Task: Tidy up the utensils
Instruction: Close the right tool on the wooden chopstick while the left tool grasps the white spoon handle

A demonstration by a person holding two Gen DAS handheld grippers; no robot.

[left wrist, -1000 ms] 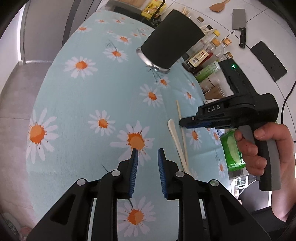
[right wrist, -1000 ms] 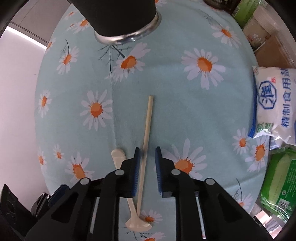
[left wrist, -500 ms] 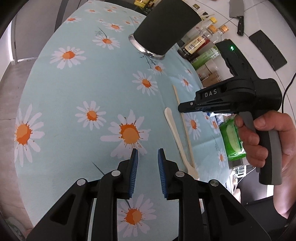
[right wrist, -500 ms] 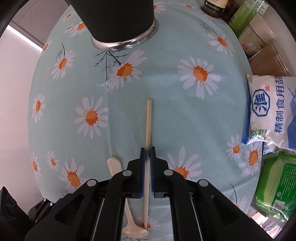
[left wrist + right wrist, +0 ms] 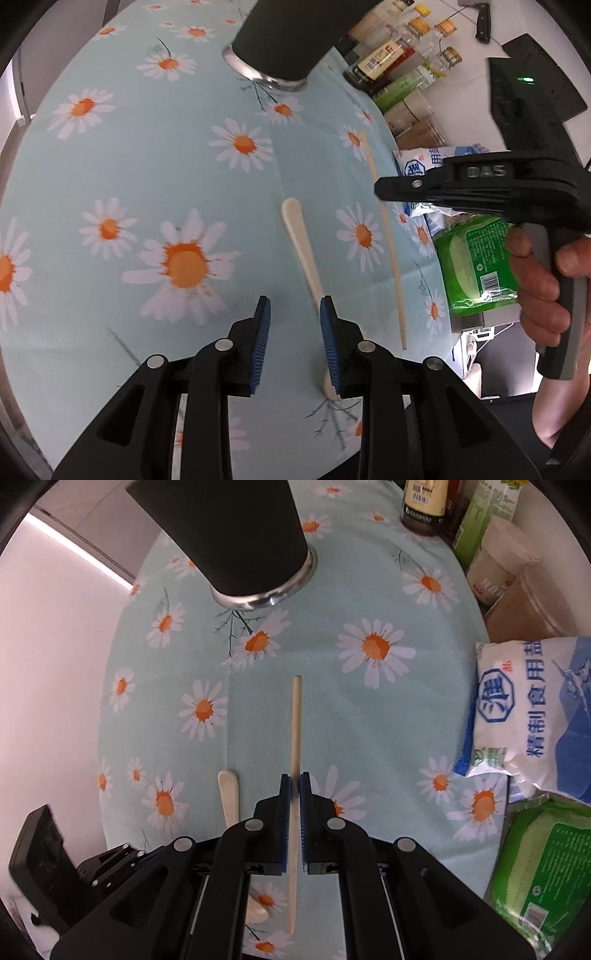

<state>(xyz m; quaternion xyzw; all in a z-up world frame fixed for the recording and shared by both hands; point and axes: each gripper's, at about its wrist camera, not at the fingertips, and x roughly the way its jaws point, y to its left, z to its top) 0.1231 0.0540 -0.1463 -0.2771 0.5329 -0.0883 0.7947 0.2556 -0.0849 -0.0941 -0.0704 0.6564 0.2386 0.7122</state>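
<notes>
Spoon [image 5: 301, 243] lies left of chopstick [image 5: 384, 236] (holder [image 5: 291, 33] behind).

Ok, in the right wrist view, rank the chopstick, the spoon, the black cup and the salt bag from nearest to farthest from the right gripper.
1. Chopstick: clamped between the right gripper pads, running straight ahead.
2. Spoon: just left of the fingers, lying on the cloth.
3. Salt bag: off to the right, at the cloth's edge.
4. Black cup: far end of the cloth, up and left.

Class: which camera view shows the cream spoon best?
The left wrist view: the spoon lies nearly whole beside the open left gripper. The right wrist view shows only its handle and bowl end beside the right gripper.
</notes>
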